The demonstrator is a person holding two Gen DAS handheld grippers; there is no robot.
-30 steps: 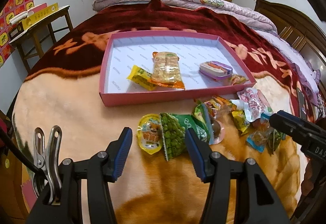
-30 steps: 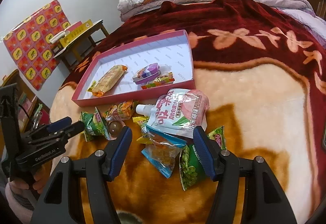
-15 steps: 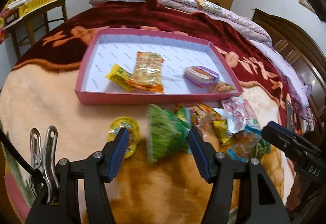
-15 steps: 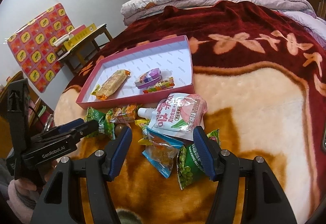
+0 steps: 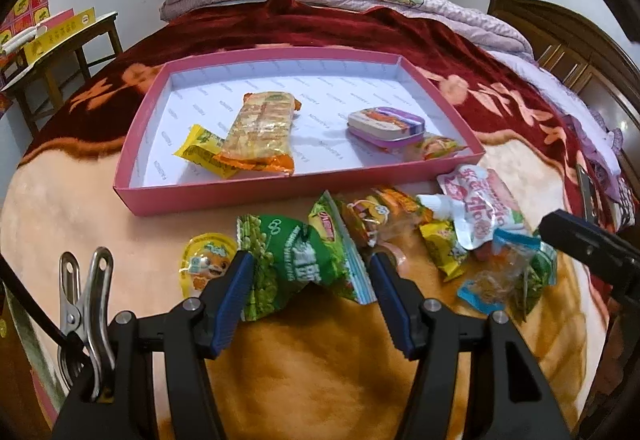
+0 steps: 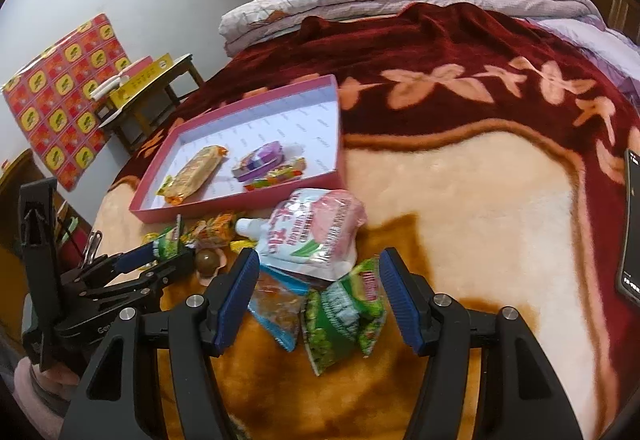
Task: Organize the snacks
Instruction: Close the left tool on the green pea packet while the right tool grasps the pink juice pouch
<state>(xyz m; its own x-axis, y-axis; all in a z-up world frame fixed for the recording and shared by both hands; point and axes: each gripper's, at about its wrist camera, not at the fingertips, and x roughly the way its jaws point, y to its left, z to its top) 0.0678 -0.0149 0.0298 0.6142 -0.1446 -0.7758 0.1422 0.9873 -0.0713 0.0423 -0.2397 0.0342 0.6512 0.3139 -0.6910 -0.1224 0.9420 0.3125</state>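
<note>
- Left gripper (image 5: 310, 292) fingers (image 5: 230, 298): blue pads straddle the green pea bag (image 5: 294, 260); the jaws have just been opening, and the bag is between them. Left pad looks to touch the bag edge, right pad sits just beside its corner. Reads as released, not clamped.
- Right gripper (image 6: 318, 298) fingers (image 6: 236, 296): apart, nothing pinched. A second green pea bag (image 6: 344, 314) and a blue-edged clear packet (image 6: 276, 304) lie on the blanket between the pads, neither pressed.
- Blanket (image 5: 320, 368): plush orange and cream, soft. Judgement: bags sink and slide, so a shallow pinch may slip.
- Pink tray (image 5: 208, 193): white floor, on the blanket just beyond the loose pile. Already holds a long cracker pack (image 5: 262, 127), a yellow packet (image 5: 202, 149) tucked partly under it, a purple tin (image 5: 386, 123) and a small candy wrapper (image 5: 438, 145) beside the tin.
- Loose pile: pink spout pouch (image 6: 316, 230) near the tray's front wall, with smaller wrappers around it; a yellow jelly cup (image 5: 208, 266) just left of the left pads.
- Step, as I judge it: left is lining up a pick on its pea bag; sorting is part done, most snacks lie outside the tray.
- Next calls for: settle lower around the bag, close firmly on its middle, lift clear of the tray wall, drop in the open white floor area.
</note>
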